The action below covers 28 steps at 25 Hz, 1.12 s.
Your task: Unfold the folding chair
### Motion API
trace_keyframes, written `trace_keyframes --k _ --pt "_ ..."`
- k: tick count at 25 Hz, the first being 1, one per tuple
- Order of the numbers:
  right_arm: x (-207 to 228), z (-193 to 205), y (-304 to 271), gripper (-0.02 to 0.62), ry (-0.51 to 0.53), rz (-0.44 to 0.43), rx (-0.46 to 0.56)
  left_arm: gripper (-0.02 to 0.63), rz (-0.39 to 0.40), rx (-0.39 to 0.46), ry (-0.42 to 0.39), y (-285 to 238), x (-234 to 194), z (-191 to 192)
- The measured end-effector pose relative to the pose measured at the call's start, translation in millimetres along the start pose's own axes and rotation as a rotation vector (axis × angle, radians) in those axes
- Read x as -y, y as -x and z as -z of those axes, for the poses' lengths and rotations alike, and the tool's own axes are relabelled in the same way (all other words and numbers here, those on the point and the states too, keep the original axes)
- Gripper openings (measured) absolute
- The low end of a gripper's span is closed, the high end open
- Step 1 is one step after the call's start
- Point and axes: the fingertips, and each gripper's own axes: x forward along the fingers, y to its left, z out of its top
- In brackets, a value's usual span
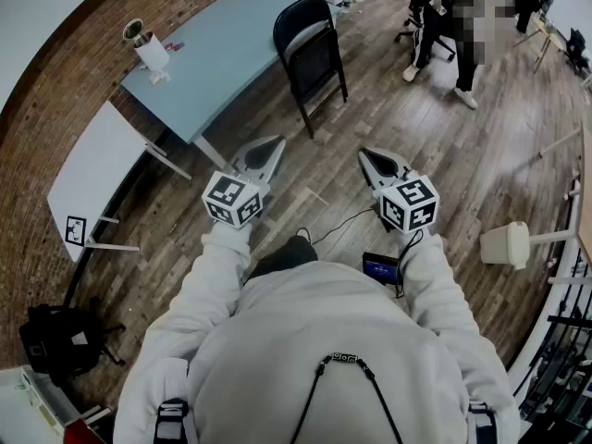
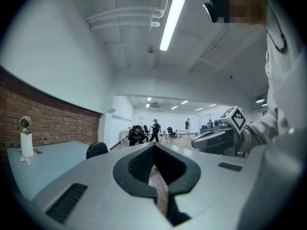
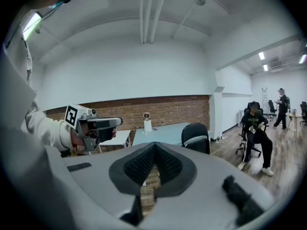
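Note:
The black folding chair (image 1: 312, 49) stands on the wood floor against the near edge of the blue-grey table (image 1: 217, 54), well ahead of both grippers. It also shows small in the left gripper view as the chair (image 2: 97, 149) and in the right gripper view as the chair (image 3: 195, 137). My left gripper (image 1: 266, 151) and right gripper (image 1: 375, 158) are held side by side in front of the person's chest, aimed toward the chair. Both are shut with nothing between the jaws. Up close the left gripper (image 2: 153, 147) and right gripper (image 3: 153, 147) show closed pads.
A white table (image 1: 97, 169) stands at the left, with a black bag (image 1: 60, 340) on the floor below it. A white roll with a cup (image 1: 148, 49) sits on the blue-grey table. A tipped white bin (image 1: 506, 244) lies at the right. People (image 1: 435, 17) are at the back right. A cable (image 1: 347, 222) runs across the floor.

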Motion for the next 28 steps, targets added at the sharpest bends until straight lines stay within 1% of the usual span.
trace_keyframes --k 4,8,10,13,16,17,19,21,23,25,27,28 --pt "38 -16 -32 0.006 0.025 0.019 0.037 0.006 0.014 0.033 -0.038 -30 -35 -2" --pt "59 -2 -70 0.006 0.039 0.031 0.026 0.005 0.017 0.048 -0.018 -57 -80 22" --pt "73 2 -99 0.006 0.057 0.046 0.012 0.006 0.029 0.052 -0.019 -78 -112 33" --pt "104 3 -159 0.006 0.051 0.067 0.007 0.006 0.045 0.067 -0.007 -116 -171 50" --pt "152 -4 -236 0.005 0.061 0.078 0.011 0.006 0.089 0.064 -0.019 -172 -237 63" --pt "175 -13 -263 0.006 0.060 0.086 0.017 0.006 0.103 0.058 -0.030 -196 -260 61" --pt "228 -42 -318 0.006 0.033 0.113 0.024 0.006 0.106 0.035 -0.041 -246 -310 47" --pt "273 -82 -368 0.005 0.020 0.137 0.017 0.005 0.108 0.024 -0.010 -289 -357 22" --pt "308 -124 -408 0.006 0.042 0.150 0.012 0.005 0.167 0.037 0.036 -329 -389 0" --pt "337 -158 -442 0.006 0.046 0.159 0.024 0.005 0.227 0.029 0.040 -367 -416 -10" --pt "363 -181 -468 0.006 0.028 0.175 0.042 0.005 0.232 0.011 0.021 -401 -447 -16" --pt "375 -189 -477 0.006 0.026 0.186 0.046 0.005 0.225 0.010 0.026 -416 -462 -20"
